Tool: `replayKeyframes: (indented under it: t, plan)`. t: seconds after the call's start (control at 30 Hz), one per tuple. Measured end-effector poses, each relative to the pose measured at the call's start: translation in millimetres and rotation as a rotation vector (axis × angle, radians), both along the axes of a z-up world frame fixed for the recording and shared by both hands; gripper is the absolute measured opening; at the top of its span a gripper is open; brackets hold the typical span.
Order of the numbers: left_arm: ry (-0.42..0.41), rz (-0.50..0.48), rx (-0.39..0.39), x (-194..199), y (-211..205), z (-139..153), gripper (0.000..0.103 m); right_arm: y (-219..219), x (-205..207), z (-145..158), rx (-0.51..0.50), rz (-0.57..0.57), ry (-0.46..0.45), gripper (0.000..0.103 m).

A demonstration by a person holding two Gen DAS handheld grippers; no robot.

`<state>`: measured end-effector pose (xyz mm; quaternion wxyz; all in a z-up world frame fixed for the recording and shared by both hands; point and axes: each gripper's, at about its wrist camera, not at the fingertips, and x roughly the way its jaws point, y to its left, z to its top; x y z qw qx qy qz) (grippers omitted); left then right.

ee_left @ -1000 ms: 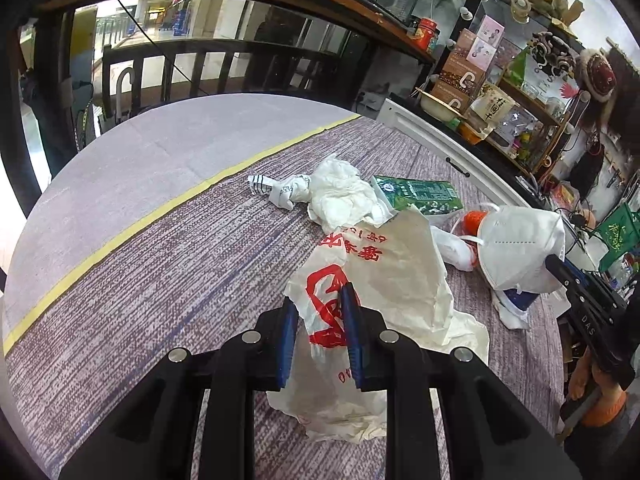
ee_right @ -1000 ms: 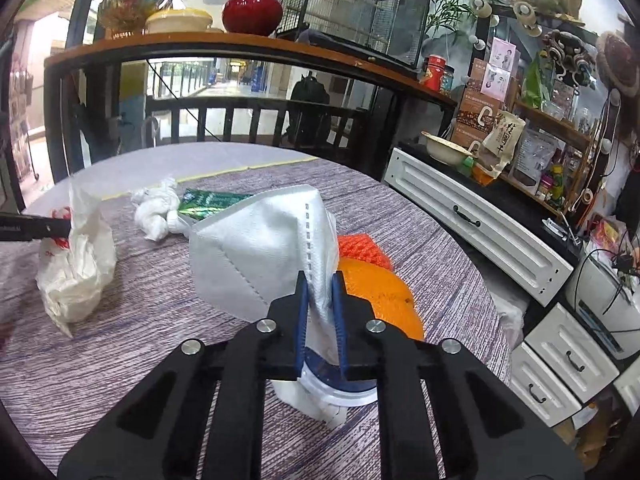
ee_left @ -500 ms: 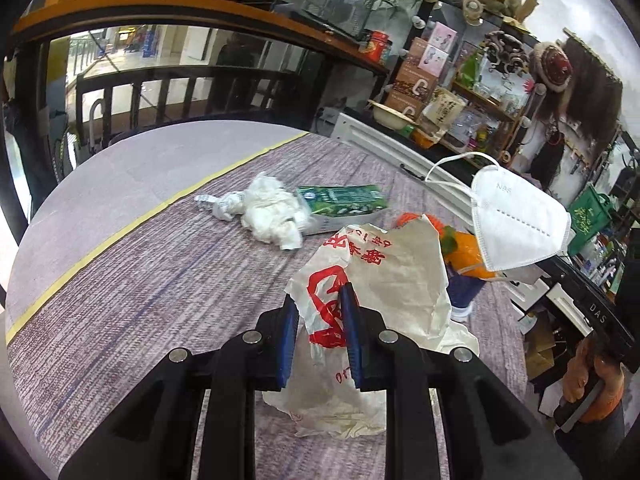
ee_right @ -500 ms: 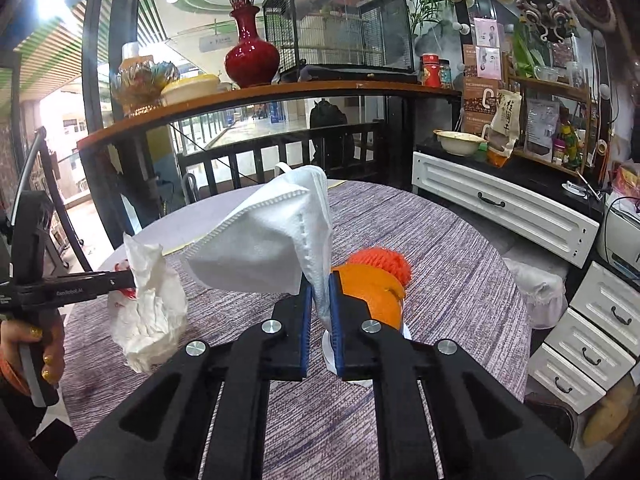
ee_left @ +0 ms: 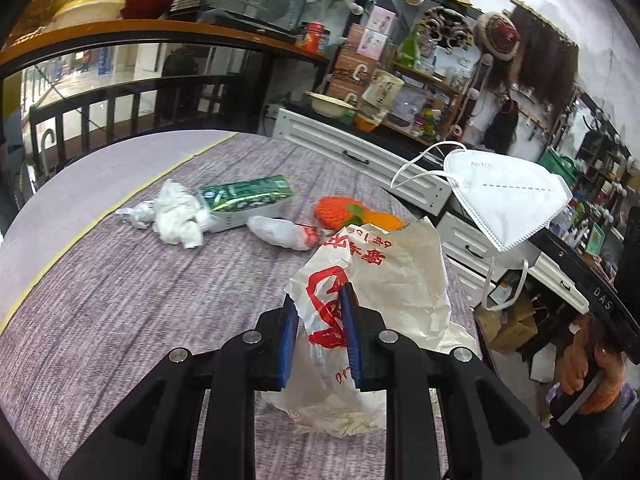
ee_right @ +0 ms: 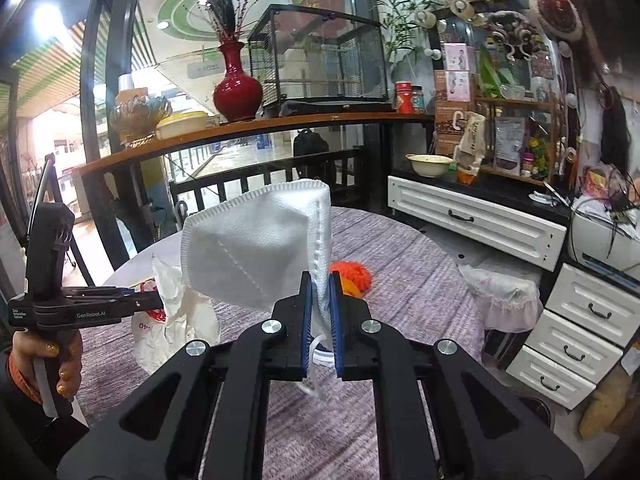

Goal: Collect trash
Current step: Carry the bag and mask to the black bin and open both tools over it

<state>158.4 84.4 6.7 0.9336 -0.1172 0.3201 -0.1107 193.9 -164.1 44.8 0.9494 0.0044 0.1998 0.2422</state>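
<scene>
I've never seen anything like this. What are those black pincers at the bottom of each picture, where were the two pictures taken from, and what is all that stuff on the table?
There is no robot here. A person holds a hand tool in each hand, each with two fingers that pinch, and each with a wide-angle camera looking forward along those fingers. So each picture is one tool's own view.

In the left-hand tool's view, the left gripper is shut on a crumpled white bag with red print. At the right edge you see the other tool carrying a white face mask.

In the right-hand tool's view, the right gripper is shut on that mask, with the left tool and the hand holding it at the far left.

On the purple-grey table lie crumpled tissues, a green and white box, a small white wrapper and something orange.
</scene>
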Motion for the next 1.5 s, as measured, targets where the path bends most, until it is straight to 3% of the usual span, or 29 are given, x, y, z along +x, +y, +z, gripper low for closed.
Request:
replayKeyframes:
  t: [0.4,0.67,0.77,1.07,1.5]
  plan:
    - [0.015,-0.144,0.043,4.0,-75.0,-4.1,0.022,-77.1,-28.7,-18.1,0.009,-0.155,0.006,0.009]
    - [0.02,-0.232,0.044,9.3,-123.5,-6.3,0.022,-142.0,-31.5,-48.8,-0.002,-0.321,0.062,0.009]
    - [0.025,-0.26,0.036,10.9,-142.7,-8.0,0.022,-161.6,-30.8,-62.0,-0.052,-0.402,0.067,0.009]
    - [0.04,-0.326,0.032,14.6,-188.9,-13.6,0.022,-206.2,-5.1,-133.0,-0.092,-0.521,0.242,0.009]
    - [0.101,-0.385,0.028,24.0,-235.3,-31.2,0.022,-234.1,15.7,-226.1,-0.052,-0.573,0.486,0.01]
